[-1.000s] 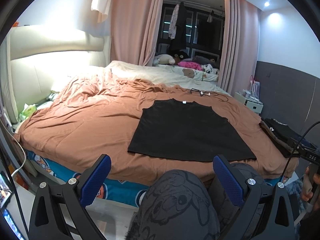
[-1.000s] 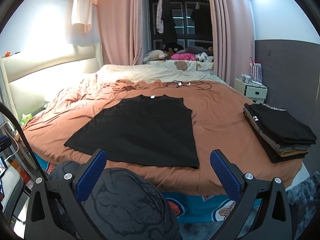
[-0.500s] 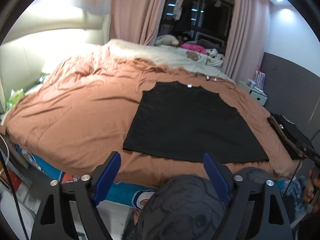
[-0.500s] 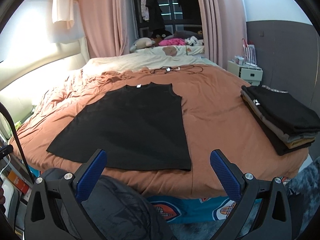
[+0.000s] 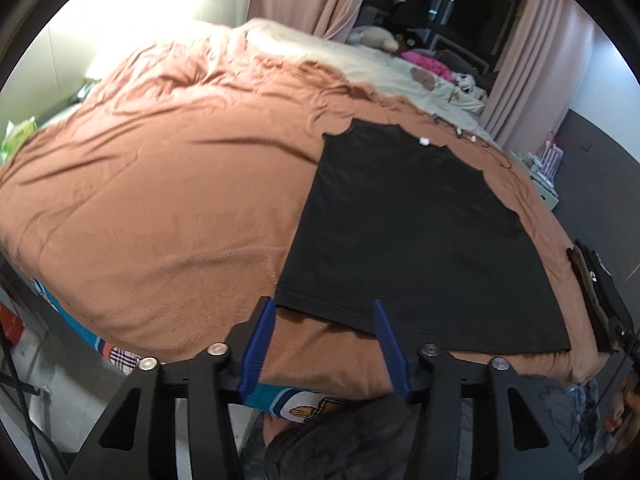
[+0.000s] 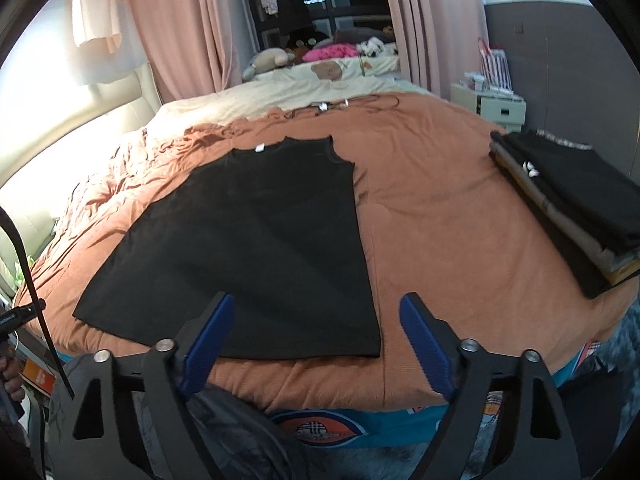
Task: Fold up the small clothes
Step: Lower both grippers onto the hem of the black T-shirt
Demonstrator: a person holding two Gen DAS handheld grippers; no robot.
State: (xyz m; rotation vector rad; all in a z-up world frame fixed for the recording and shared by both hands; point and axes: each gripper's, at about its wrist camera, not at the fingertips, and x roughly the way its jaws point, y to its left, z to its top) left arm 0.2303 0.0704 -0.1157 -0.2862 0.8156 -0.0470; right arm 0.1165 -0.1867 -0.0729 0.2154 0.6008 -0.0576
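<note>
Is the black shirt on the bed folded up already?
No, the black shirt lies spread out flat on the orange-brown blanket, while the folded clothes pile sits apart near the bed's right edge.

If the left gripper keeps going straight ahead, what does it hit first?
Most likely the near hem of the black shirt, which lies between the open left gripper's fingertips on the brown bedspread; depth is uncertain.

both views bedward, black shirt [image 5: 416, 240] shared

Black sleeveless top [image 6: 256, 248], spread flat, apparently face down, neckline far, on rust bedcover [image 6: 432, 232]
</note>
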